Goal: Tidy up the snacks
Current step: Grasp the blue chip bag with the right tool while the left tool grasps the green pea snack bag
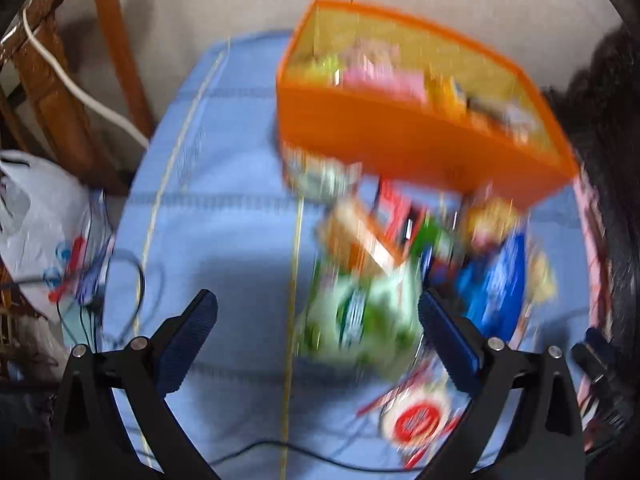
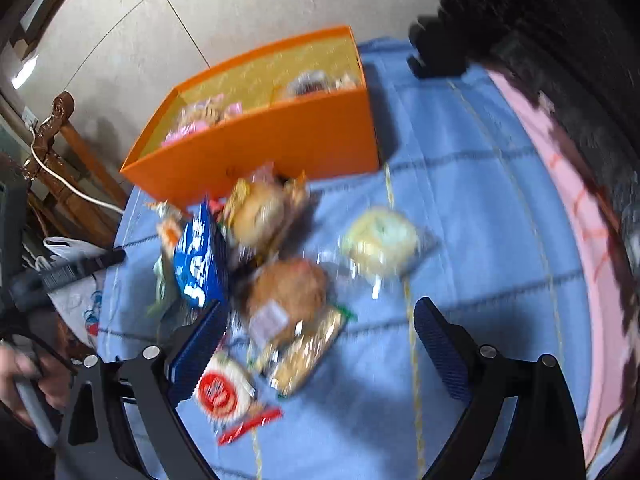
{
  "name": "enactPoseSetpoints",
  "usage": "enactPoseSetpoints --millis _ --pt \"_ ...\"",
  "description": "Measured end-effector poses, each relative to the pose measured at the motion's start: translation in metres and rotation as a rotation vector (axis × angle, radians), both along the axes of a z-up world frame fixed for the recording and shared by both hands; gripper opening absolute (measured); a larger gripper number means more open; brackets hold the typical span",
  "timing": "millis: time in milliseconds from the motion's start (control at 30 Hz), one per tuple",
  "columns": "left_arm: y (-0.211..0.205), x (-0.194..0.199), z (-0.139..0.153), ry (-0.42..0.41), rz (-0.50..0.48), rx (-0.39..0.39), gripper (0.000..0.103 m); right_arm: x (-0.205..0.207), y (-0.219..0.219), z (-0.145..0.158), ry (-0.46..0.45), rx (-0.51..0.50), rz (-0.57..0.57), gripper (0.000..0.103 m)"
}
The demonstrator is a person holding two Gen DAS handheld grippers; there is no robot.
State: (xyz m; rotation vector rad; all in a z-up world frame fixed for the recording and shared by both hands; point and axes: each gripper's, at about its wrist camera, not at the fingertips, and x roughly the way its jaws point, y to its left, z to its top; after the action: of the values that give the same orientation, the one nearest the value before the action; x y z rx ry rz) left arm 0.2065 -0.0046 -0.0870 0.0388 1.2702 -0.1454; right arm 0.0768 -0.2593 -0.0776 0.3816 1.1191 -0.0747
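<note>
Two grippers, left point(image 1: 318, 312) and right point(image 2: 316, 320): fingers wide, empty | step: reaching for snacks point(image 2: 288, 292) | next: grasp one, drop into box point(image 2: 280, 148)

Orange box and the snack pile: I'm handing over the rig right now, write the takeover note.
Left gripper: open, empty, over the green packet.
Right gripper: open, empty, over the wrapped buns.
Orange box stands at the far side of the blue cloth, some snacks already inside.
Left to do: the pile in front of the box, including the blue packet, the red-and-white packet and the pale bun lying apart.
</note>
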Motion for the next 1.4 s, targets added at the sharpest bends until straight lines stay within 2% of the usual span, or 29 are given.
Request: enactPoseSetpoints --millis 100,200,367,567,767,867,900,933,967,1000,1067,1167,1267,1333,1367,1400 --pt "-0.002 -0.029 -0.019 0.016 -0.046 0.066 0.099 -0.02 0.003 -0.007 0.023 0.052 -0.026 0.095" --pt "-0.005 -0.042 -0.023 0.015 -0.085 0.092 0.099 -0.032 0.005 -0.011 0.043 0.064 -0.023 0.095" --pt "-0.012 -0.047 -0.029 0.002 -0.109 0.121 0.099 -0.043 0.005 -0.014 0.05 0.08 -0.031 0.095" --pt "-0.03 -0.042 -0.033 -0.024 -0.148 0.168 0.099 -0.053 0.0 -0.018 0.065 0.087 -0.04 0.095" --pt "-0.036 -0.012 -0.052 -0.013 -0.128 0.198 0.099 -0.055 -0.003 -0.02 0.08 0.077 -0.038 0.095" --pt "-0.031 -0.001 -0.058 -0.003 -0.104 0.158 0.097 -0.053 -0.003 -0.019 0.083 0.066 -0.029 0.095" --pt "-0.028 0.0 -0.059 0.002 -0.101 0.12 0.086 -0.051 -0.003 -0.018 0.08 0.057 -0.024 0.095" --pt "-0.025 0.001 -0.058 0.013 -0.108 0.046 0.058 -0.049 -0.002 -0.017 0.076 0.052 -0.02 0.095" --pt "-0.022 0.002 -0.057 0.033 -0.113 -0.025 0.042 -0.046 -0.001 -0.015 0.074 0.051 -0.012 0.095" --pt "-0.02 0.002 -0.057 0.043 -0.114 -0.032 0.025 -0.041 0.002 -0.014 0.069 0.05 0.005 0.095" --pt "-0.015 0.001 -0.059 0.054 -0.124 -0.055 0.022 -0.03 0.011 -0.011 0.051 0.037 0.045 0.095" --pt "0.006 0.004 -0.062 0.108 -0.059 -0.174 0.02 -0.002 0.038 -0.006 0.001 0.069 0.133 0.095" --pt "0.024 0.009 -0.065 0.145 -0.007 -0.26 0.019 0.028 0.062 -0.011 -0.006 0.07 0.191 0.095" --pt "0.03 0.012 -0.068 0.151 0.007 -0.267 0.019 0.05 0.077 -0.022 0.04 0.103 0.213 0.087" --pt "0.032 0.013 -0.07 0.156 0.012 -0.254 0.019 0.059 0.083 -0.028 0.066 0.134 0.233 0.069" --pt "0.034 0.015 -0.074 0.17 0.018 -0.245 0.019 0.07 0.092 -0.037 0.104 0.147 0.253 0.06"
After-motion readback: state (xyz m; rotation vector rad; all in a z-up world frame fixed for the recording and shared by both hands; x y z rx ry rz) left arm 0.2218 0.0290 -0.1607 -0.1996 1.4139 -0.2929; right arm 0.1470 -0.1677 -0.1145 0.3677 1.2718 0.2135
